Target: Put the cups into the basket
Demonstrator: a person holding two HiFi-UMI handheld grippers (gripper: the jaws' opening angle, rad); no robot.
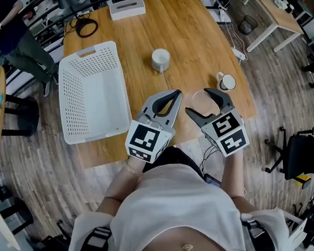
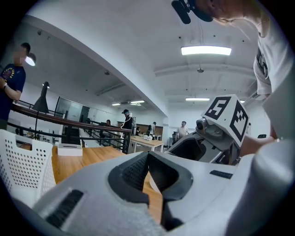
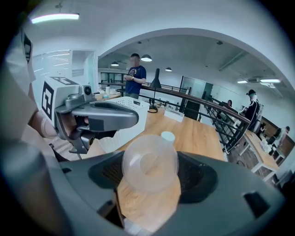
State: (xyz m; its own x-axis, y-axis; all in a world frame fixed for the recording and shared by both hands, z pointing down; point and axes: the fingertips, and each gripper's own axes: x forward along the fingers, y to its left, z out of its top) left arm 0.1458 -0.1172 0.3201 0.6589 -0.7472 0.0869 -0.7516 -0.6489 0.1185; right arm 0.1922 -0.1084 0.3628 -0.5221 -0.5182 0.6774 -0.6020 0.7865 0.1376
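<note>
On the wooden tabletop (image 1: pixel 193 30), a white basket (image 1: pixel 97 99) sits at 9 o'clock, close to the left edge, and no cup is in it yet. A white cup (image 1: pixel 161 59) stands upright near the middle, at 3 o'clock from the basket and apart from it. A mug (image 1: pixel 227 82) with a handle stands by the right edge, at 4 o'clock from the white cup. At the 6 o'clock edge, close to the person's body, both tools are held up above the wood. The left tongs (image 1: pixel 175 96) are at 9 o'clock from the right tongs (image 1: pixel 199 101), near them but not touching. The left tongs have their tips pressed together and hold nothing; only wood shows through the small gap behind the tips. The right tongs are spread wide and squeeze a clear cup (image 3: pixel 150 162) between their two dark pads. That cup is tipped, so its round end faces the camera, and it is up off the tabletop. A white box (image 1: pixel 127 8) lies at the 12 o'clock edge, with a black cable (image 1: pixel 86 27) looped at 11 o'clock. Another person (image 1: pixel 8 30) stands past the far left corner.
</note>
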